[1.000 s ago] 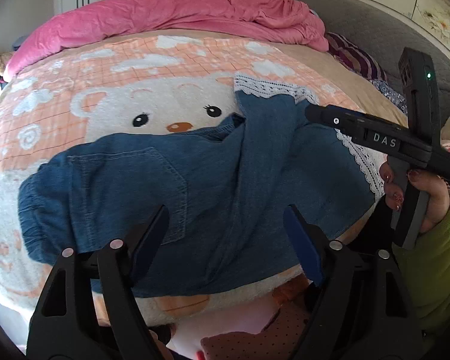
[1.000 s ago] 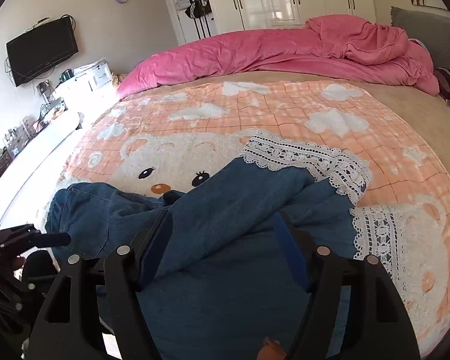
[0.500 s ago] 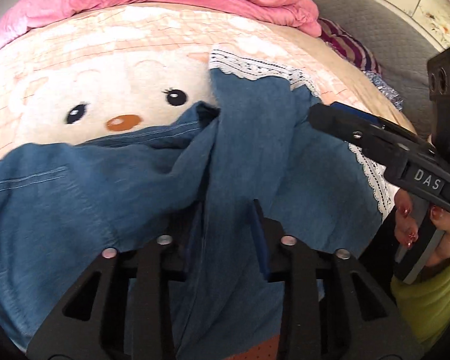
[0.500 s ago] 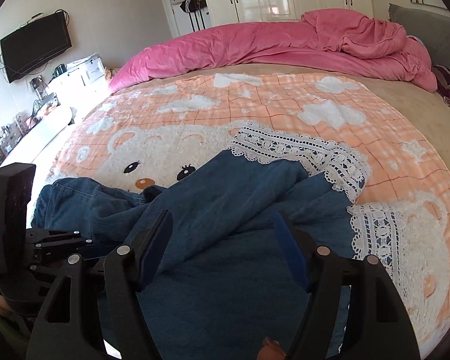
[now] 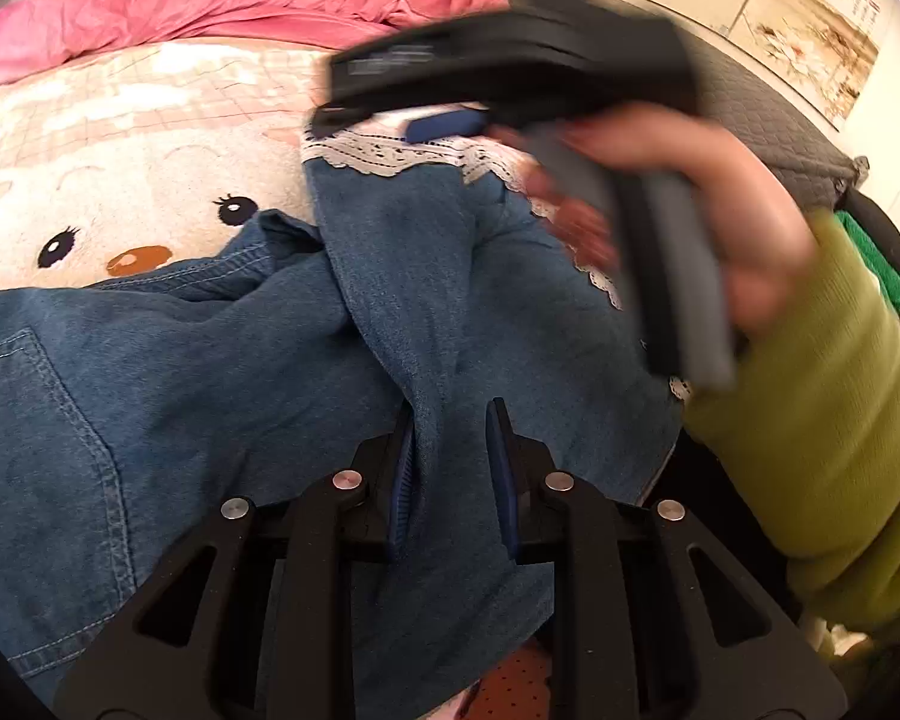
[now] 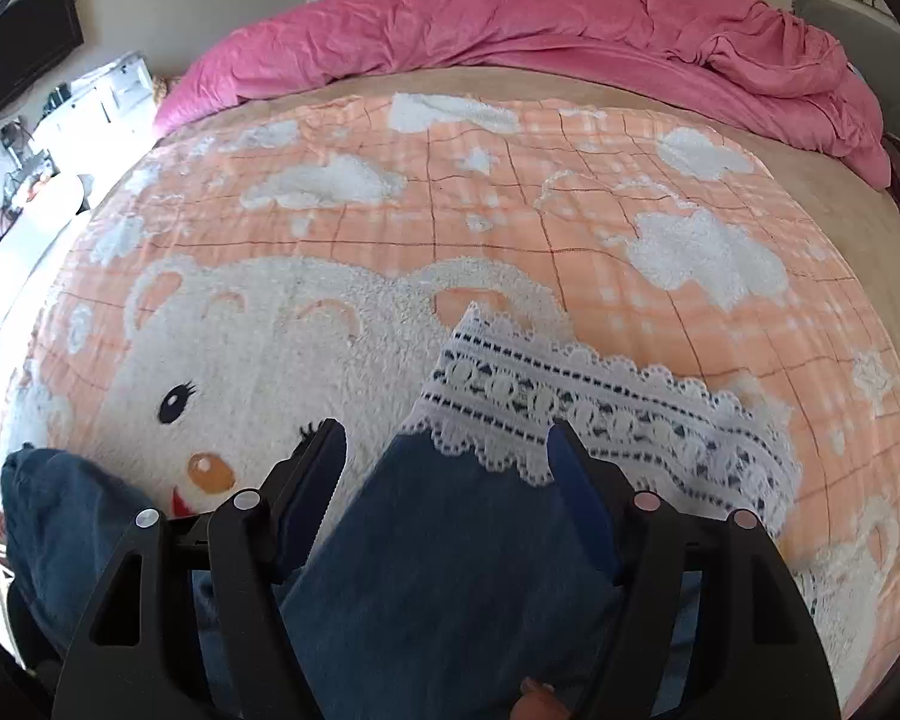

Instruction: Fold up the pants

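Blue denim pants (image 5: pixel 168 384) with white lace cuffs (image 6: pixel 606 414) lie on a bed, one leg folded over the other. My left gripper (image 5: pixel 450 426) is shut on a raised fold of the top pant leg near the bed's front edge. My right gripper (image 6: pixel 444 438) is open, its fingers on either side of the lace cuff end of the top leg (image 6: pixel 450 570). In the left wrist view the right gripper (image 5: pixel 444 120) shows blurred above the cuff (image 5: pixel 384 156), held by a hand in a green sleeve.
The pants rest on a peach blanket with a white bear face (image 6: pixel 240 360). A pink duvet (image 6: pixel 510 30) is bunched along the far edge of the bed. A grey headboard (image 5: pixel 762 120) is at the right. A TV (image 6: pixel 18 48) and white furniture stand at the left.
My left gripper has closed on the fold of the top leg. My right gripper has moved forward over the leg to the lace cuff, still open.
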Available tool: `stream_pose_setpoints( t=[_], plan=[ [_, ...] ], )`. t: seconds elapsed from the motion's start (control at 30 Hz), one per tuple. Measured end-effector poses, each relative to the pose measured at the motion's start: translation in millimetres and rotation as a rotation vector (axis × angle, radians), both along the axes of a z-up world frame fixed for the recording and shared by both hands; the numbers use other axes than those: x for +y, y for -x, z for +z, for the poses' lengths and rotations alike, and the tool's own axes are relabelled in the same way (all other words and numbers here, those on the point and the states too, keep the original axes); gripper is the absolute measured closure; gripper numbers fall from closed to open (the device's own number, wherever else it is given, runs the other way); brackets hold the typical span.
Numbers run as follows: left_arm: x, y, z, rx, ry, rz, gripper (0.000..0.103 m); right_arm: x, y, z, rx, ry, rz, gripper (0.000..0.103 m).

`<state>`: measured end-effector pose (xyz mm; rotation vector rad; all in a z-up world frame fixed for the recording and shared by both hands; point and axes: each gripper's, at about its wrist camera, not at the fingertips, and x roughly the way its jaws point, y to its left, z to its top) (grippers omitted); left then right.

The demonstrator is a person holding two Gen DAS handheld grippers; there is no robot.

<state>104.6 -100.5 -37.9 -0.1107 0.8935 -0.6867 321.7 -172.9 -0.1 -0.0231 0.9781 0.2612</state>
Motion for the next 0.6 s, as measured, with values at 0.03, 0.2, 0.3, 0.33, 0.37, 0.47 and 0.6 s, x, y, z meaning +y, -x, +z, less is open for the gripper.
stream_pose_setpoints(
  t=[0.03, 0.2, 0.3, 0.33, 0.37, 0.47, 0.6],
  plan=[
    [0.0, -1.1, 0.5, -0.002, -0.003, -0.002, 0.087, 3.5, -9.9, -4.5, 0.016, 0.017, -0.004, 0.034],
    [4.6, -5.7, -1.8, 0.018, 0.021, 0.021, 0.087, 12.7, -46.5, -28.5, 0.067, 0.108, -0.067, 0.034],
    [10.8, -4.9, -3.1, 0.025, 0.035, 0.032, 0.087, 15.7, -52.3, -34.9, 0.056, 0.139, -0.069, 0.037],
    [12.9, -4.0, -2.7, 0.023, 0.037, 0.035, 0.087, 16.6, -52.6, -35.9, 0.046, 0.157, -0.063, 0.054],
    [13.4, -4.1, -2.1, 0.020, 0.036, 0.037, 0.087, 14.6, -52.6, -37.0, 0.028, 0.174, -0.067, 0.072],
    [14.8, -0.2, -0.1, 0.004, 0.028, 0.049, 0.087, -5.4, -48.1, -31.1, 0.008, 0.088, -0.112, 0.094],
    [19.0, -2.3, -0.7, -0.004, 0.040, 0.070, 0.085, -31.3, -23.2, -9.6, -0.049, 0.000, -0.155, 0.095]
  ],
)
